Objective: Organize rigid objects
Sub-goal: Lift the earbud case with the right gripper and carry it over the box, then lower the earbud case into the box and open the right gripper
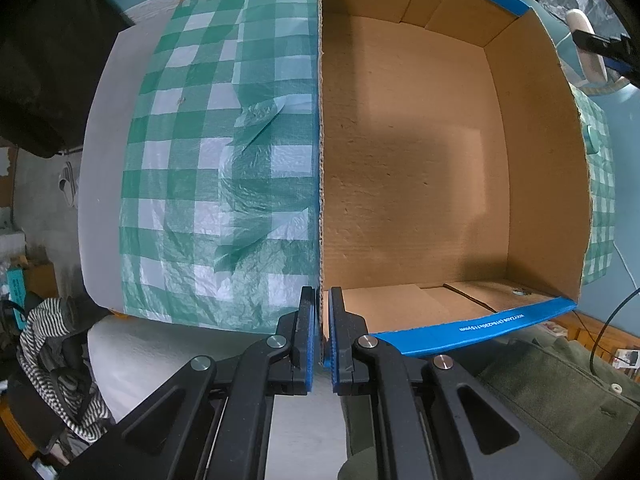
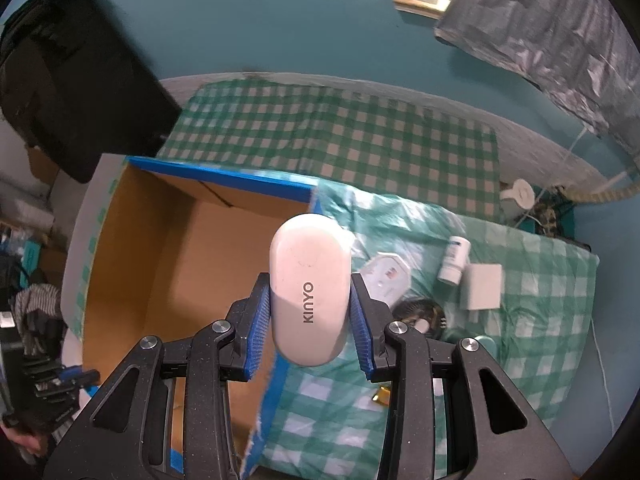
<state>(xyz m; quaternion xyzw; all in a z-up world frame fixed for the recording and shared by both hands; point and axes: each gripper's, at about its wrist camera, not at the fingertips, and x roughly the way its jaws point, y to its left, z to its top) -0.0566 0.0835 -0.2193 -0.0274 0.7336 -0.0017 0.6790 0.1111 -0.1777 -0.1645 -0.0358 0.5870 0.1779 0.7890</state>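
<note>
One cardboard box (image 2: 152, 264), one white case (image 2: 308, 292), one small bottle (image 2: 454, 260), one white square block (image 2: 482, 286), two grippers (image 1: 324, 320) (image 2: 308, 316).

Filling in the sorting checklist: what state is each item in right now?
Cardboard box: open, empty.
Left gripper: shut on box wall.
Right gripper: shut on white KINYO device, over box edge.
White bottle: lying on cloth.
White square block: on cloth.

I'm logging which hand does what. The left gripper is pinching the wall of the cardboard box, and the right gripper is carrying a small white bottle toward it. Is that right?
Only partly. The right gripper holds not a bottle but a white oval case marked KINYO, as the right wrist view shows. The small white bottle lies on the checked cloth. The left gripper does pinch the cardboard box wall.
</note>
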